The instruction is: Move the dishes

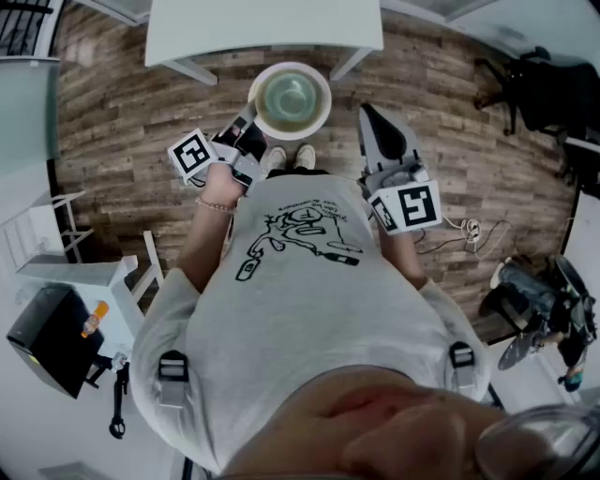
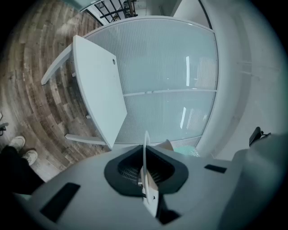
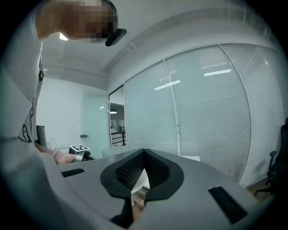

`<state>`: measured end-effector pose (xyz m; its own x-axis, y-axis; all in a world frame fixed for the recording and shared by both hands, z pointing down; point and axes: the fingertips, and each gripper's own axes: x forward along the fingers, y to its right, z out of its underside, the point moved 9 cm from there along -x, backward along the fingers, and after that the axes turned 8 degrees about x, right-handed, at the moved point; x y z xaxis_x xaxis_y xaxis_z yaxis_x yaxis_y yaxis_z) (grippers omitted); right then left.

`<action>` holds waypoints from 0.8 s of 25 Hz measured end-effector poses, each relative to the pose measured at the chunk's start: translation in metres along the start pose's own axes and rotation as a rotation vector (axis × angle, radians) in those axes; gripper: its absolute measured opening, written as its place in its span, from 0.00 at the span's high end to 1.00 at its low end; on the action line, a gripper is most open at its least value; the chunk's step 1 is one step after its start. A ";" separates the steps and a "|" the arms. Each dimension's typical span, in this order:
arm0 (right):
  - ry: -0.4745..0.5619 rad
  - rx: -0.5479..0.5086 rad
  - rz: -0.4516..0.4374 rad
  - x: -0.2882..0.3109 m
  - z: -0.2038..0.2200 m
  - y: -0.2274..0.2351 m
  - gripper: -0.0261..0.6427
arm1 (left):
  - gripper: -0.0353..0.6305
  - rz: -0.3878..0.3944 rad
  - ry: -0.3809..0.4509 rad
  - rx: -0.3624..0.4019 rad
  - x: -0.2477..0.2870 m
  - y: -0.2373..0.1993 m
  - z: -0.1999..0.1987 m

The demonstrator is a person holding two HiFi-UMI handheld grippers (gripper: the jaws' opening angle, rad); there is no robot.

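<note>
Landmark: one white table (image 1: 262, 28), at the top of the head view, on a wood-plank floor (image 1: 112, 122). In front of the table, nearer its left leg: left gripper (image 1: 251, 117), jaws clamped on the rim of the dish (image 1: 292, 97). In the left gripper view, rim seen edge-on as a thin white line pinched between the pads. One dish only: round, pale rim, greenish centre. Held off the table, just short of its near edge, between that edge and two pale shoes (image 1: 289, 157). In front of the table's right leg: right gripper (image 1: 370, 117), jaws together, nothing gripped, just beside the dish and clear of it. In the right gripper view, only a sliver of white and of wood floor visible through the slit between the pads. Count, left to right from the table's left side: one left marker cube (image 1: 192, 155), one left gripper, one dish, two shoes, one right gripper, one right marker cube (image 1: 406, 208). Two grippers in all, one table.
</note>
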<state>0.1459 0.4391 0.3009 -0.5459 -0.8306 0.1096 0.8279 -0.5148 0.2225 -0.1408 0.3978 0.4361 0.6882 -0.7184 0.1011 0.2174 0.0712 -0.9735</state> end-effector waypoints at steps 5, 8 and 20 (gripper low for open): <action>0.002 0.000 0.000 0.000 -0.001 -0.001 0.91 | 0.93 0.002 -0.005 0.015 0.001 0.002 -0.001; 0.006 -0.002 0.000 0.002 -0.002 -0.001 0.91 | 0.93 0.000 -0.006 0.005 0.002 0.002 0.000; 0.040 0.012 -0.034 -0.006 -0.008 0.018 0.91 | 0.93 -0.012 0.019 0.014 0.013 0.012 0.008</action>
<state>0.1648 0.4332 0.2962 -0.5683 -0.8204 0.0627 0.8069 -0.5408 0.2375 -0.1235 0.3945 0.4276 0.6725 -0.7321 0.1084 0.2352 0.0725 -0.9693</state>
